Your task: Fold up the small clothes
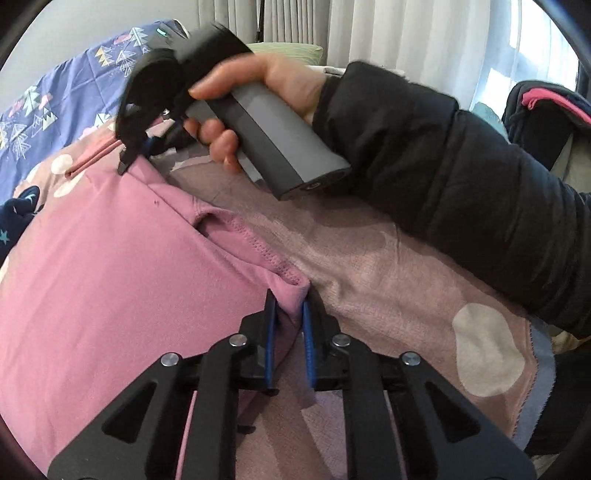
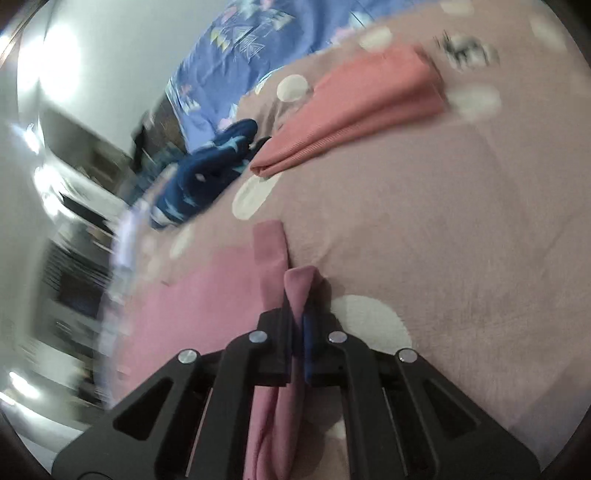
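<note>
Premises are presenting as a home bedroom: a spotted pink blanket is covering a bed, a patterned blue quilt is lying behind, curtains are hanging.

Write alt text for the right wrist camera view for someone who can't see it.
The right hand-held gripper is shut on a pinched fold of a pink garment lying on a dusty-pink blanket with white spots. Farther off lie a folded coral-pink cloth and a navy patterned garment; the left edge is motion-blurred.
</note>
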A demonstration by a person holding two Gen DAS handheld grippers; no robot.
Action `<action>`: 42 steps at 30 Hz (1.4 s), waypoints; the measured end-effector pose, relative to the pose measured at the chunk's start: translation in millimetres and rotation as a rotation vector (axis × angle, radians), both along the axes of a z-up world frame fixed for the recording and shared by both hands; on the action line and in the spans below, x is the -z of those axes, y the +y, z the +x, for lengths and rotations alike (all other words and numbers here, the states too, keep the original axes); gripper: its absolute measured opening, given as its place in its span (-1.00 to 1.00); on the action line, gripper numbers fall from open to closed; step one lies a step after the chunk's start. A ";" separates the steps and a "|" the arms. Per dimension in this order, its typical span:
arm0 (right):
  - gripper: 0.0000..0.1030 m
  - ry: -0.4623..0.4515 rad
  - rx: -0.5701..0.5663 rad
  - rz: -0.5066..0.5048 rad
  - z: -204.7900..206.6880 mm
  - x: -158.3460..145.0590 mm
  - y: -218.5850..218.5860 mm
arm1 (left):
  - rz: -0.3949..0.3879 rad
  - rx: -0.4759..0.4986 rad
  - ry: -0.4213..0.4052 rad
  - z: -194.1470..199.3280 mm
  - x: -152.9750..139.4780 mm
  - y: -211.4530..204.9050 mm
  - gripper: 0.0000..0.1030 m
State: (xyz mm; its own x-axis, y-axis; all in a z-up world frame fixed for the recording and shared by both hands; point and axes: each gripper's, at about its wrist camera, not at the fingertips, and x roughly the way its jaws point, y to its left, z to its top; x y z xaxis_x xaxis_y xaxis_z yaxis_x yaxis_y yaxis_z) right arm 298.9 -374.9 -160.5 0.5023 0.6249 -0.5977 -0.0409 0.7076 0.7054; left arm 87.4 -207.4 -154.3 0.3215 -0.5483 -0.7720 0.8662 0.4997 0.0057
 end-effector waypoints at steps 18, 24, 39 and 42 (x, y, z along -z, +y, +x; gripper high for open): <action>0.30 -0.149 -0.097 0.001 -36.2 -18.4 -6.1 | 0.038 0.022 -0.057 -5.8 -6.7 -11.8 -0.32; -0.89 -0.098 -0.060 -0.172 -9.3 -20.3 22.1 | -0.031 0.015 -0.011 5.5 -12.1 -5.7 -0.90; -0.82 -0.146 0.061 -0.065 -7.2 -10.6 -7.0 | -0.075 0.027 0.100 8.7 -7.2 -6.8 -0.89; -0.78 -0.208 0.119 -0.108 -22.9 -25.0 -14.2 | -0.069 0.037 0.094 5.7 -6.5 -9.3 -0.65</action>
